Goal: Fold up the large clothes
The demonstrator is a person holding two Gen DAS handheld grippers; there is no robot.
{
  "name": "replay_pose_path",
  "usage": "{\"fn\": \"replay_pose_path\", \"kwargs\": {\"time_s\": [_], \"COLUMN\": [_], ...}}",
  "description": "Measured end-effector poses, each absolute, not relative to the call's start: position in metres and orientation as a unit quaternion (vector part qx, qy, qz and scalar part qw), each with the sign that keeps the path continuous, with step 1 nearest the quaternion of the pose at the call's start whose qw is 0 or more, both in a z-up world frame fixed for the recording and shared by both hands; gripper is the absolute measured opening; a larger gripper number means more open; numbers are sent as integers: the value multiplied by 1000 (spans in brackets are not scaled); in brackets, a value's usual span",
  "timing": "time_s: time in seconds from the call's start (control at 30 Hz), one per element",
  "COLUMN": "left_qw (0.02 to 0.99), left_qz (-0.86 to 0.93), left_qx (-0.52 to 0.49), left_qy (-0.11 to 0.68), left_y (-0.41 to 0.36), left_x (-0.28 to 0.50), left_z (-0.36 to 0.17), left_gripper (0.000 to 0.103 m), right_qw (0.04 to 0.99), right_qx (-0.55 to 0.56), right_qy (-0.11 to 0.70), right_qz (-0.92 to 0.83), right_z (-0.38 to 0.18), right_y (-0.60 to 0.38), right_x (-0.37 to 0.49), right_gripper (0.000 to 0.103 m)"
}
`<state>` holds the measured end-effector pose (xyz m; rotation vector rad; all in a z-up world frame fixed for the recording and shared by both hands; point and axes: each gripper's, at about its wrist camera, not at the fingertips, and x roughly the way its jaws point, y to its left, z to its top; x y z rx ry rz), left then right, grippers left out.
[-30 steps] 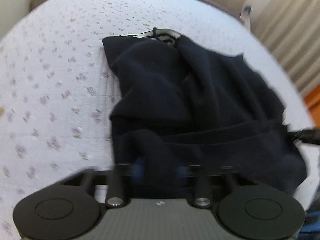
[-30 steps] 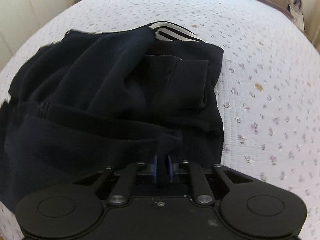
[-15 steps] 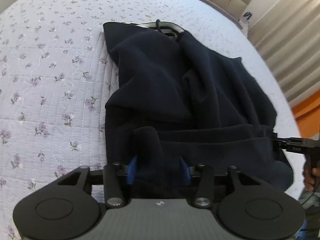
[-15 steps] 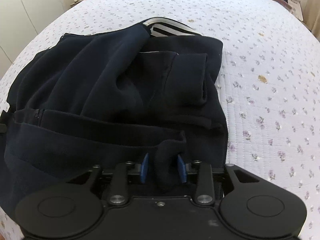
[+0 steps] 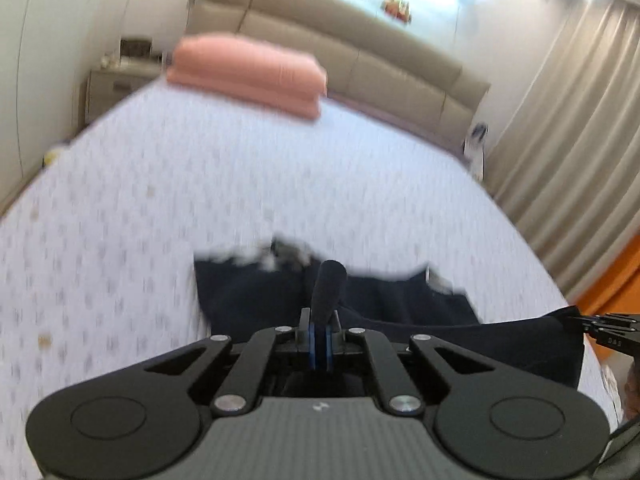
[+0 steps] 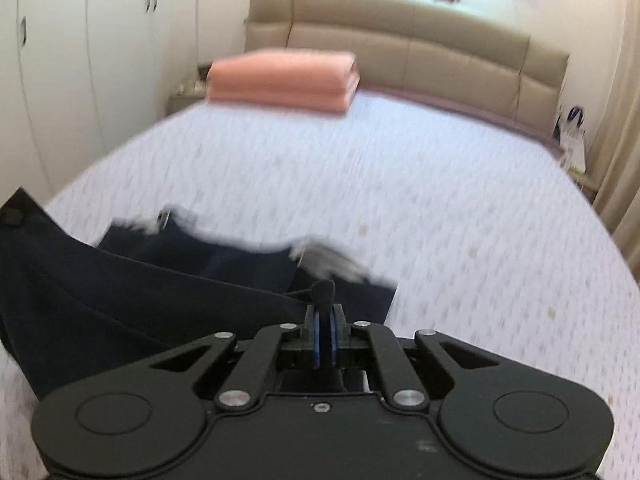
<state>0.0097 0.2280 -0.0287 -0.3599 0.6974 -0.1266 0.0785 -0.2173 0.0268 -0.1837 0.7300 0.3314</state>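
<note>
With the left gripper [image 5: 319,346] and right gripper [image 6: 325,342] each clamped on a thin pinch of the dark garment [image 6: 132,300] part-lifted above the bed [image 6: 440,208], slippage or uneven draping is judged possible.

I see a pink blanket [image 6: 282,80] at twelve o'clock on the bed [image 6: 460,200], headboard [image 6: 440,52] behind, curtains [image 5: 568,152] at two; possibly wardrobes [image 6: 80,60] at ten.

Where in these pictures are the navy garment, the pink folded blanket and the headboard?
navy garment [image 6: 120,296]: right wrist view, its lifted, stretched panel.
pink folded blanket [image 6: 282,80]: right wrist view, its front side.
headboard [image 6: 460,52]: right wrist view, a middle cushion panel.
</note>
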Motion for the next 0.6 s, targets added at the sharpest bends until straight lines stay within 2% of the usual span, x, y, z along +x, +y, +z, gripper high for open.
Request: {"fn": "replay_pose_path", "kwargs": {"time_s": [0.13, 0.27, 0.33, 0.37, 0.4, 0.47, 0.5, 0.53, 0.57, 0.6], "left_qw": [934, 941, 937, 929, 918, 899, 899, 902, 904, 907], "left_qz": [-45, 4, 47, 68, 82, 116, 121, 124, 130, 135], "left_qx": [-193, -199, -173, -163, -152, -125, -116, -113, -112, -107], "left_qy": [298, 275, 300, 326, 356, 403, 404, 398, 391, 385], "left_y": [236, 239, 233, 229, 227, 224, 223, 224, 226, 228], "left_x": [52, 118, 155, 173, 188, 202, 200, 193, 186, 178], "left_z": [-29, -61, -93, -113, -134, -163, -167, -166, -161, -154], "left_gripper": [5, 6, 9, 10, 14, 15, 18, 21, 24, 27], "right_qw": [937, 951, 944, 938, 925, 891, 885, 885, 888, 892], "right_qx": [-76, -75, -75, -83, -91, -103, -103, -100, -96, -99], "right_qy": [310, 286, 314, 334, 366, 440, 453, 453, 447, 439], "right_qz": [140, 92, 67, 47, 39, 39, 38, 43, 50, 54], "right_z": [28, -13, -53, -74, -96, -133, -140, -138, -131, -121], "right_y": [-214, -193, -184, -179, -174, -170, -172, -177, -181, -184], "right_x": [126, 184, 220, 236, 252, 277, 280, 278, 273, 267], "right_gripper": [6, 6, 7, 12, 12, 12, 12, 15, 33, 56]}}
